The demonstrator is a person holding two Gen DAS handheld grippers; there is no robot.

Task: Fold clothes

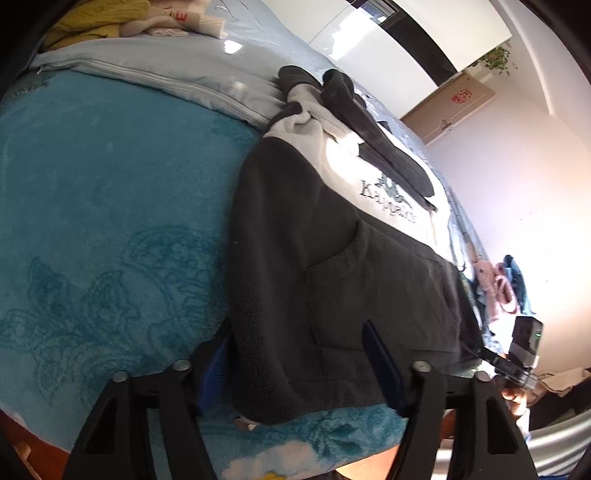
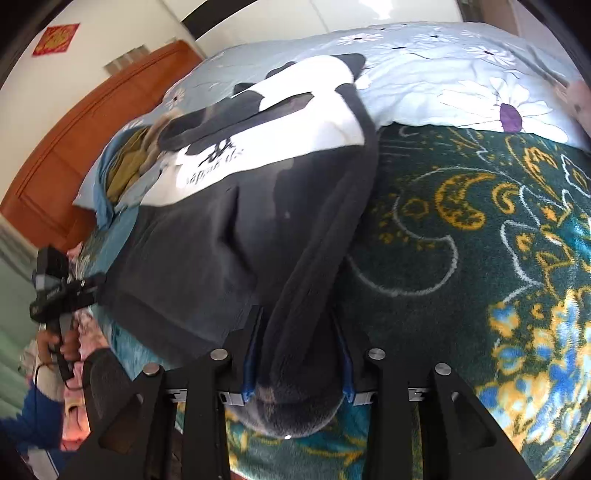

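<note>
A dark grey and white fleece hoodie [image 1: 332,266] lies flat on the bed, with its sleeves folded across the white chest. My left gripper [image 1: 295,365] stands at one corner of the bottom hem, its blue-padded fingers wide apart with the hem between them. In the right wrist view the hoodie [image 2: 221,229] fills the middle. My right gripper [image 2: 297,354] straddles the other hem corner, where a thick fold of dark fleece sits between its fingers. Each gripper shows in the other's view, the right gripper [image 1: 517,354] and the left gripper [image 2: 59,288].
A teal patterned blanket [image 1: 92,206] covers the near part of the bed and a pale blue floral duvet [image 2: 443,74] the far part. Other clothes [image 1: 110,18] lie piled at the head. A wooden headboard [image 2: 74,147] and white walls surround the bed.
</note>
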